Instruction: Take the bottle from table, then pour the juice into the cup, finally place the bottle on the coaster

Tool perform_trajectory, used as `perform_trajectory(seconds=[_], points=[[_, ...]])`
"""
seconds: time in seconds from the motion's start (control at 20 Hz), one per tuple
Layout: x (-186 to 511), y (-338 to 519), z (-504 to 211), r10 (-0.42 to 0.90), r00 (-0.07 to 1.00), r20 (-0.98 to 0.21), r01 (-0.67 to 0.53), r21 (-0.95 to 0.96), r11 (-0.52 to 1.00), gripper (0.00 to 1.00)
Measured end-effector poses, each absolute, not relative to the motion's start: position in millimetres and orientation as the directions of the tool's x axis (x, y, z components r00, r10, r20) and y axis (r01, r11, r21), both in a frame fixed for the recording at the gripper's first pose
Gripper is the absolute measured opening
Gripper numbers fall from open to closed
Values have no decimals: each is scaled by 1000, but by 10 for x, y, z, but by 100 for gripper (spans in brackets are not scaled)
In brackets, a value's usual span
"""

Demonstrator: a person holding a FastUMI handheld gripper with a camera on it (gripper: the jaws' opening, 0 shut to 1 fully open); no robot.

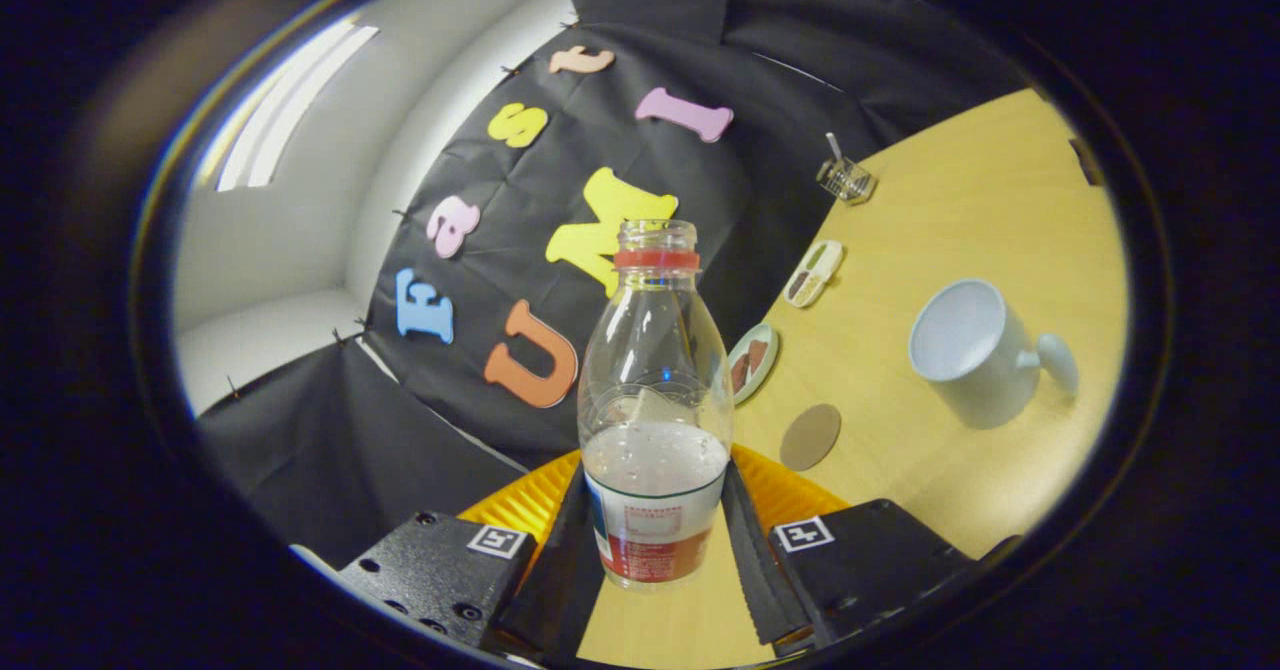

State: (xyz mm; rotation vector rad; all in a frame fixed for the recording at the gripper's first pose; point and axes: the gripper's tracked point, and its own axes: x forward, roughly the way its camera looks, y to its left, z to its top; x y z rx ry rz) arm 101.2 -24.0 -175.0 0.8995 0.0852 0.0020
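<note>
The bottle (655,410) is held clamped between the fingers (655,540), neck pointing away along them, tilted; the cup (968,350) lies to the right, mouth facing it.

I am working in a staged booth, not in a real home or kitchen. Black cloth (330,450) is pinned up as the wall behind the light wooden table (960,200), and above the cloth I see plain white walls and a long ceiling light (285,100), like in a lab or a studio room. The table carries a few household things set out like props: a white mug (975,350), a round coaster (810,437), two small dishes of food (752,360), and a little wire holder (845,178) near the far edge. The arrangement looks tidy and prepared for recording.
</note>
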Motion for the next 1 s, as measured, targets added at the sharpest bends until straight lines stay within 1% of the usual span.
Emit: perform_trajectory(seconds=[0.1, 0.2, 0.25, 0.35, 0.5, 0.65, 0.85, 1.0], points=[[934, -242, -1790, 22, 995, -101, 52, 677, 735, 75], [842, -265, -1825, -9, 990, -144, 85, 530, 844, 75], [790, -327, -1839, -48, 984, -169, 119, 437, 892, 75], [661, -393, -1825, -111, 979, -173, 158, 289, 944, 76], [576, -425, -1798, -155, 974, -163, 180, 150, 972, 76], [504, -531, -1739, -195, 968, -157, 205, 50, 978, 76], [625, -600, -1585, -206, 973, -105, 209, 15, 978, 76], [904, -672, -1550, -229, 968, -100, 227, -34, 973, 76]])
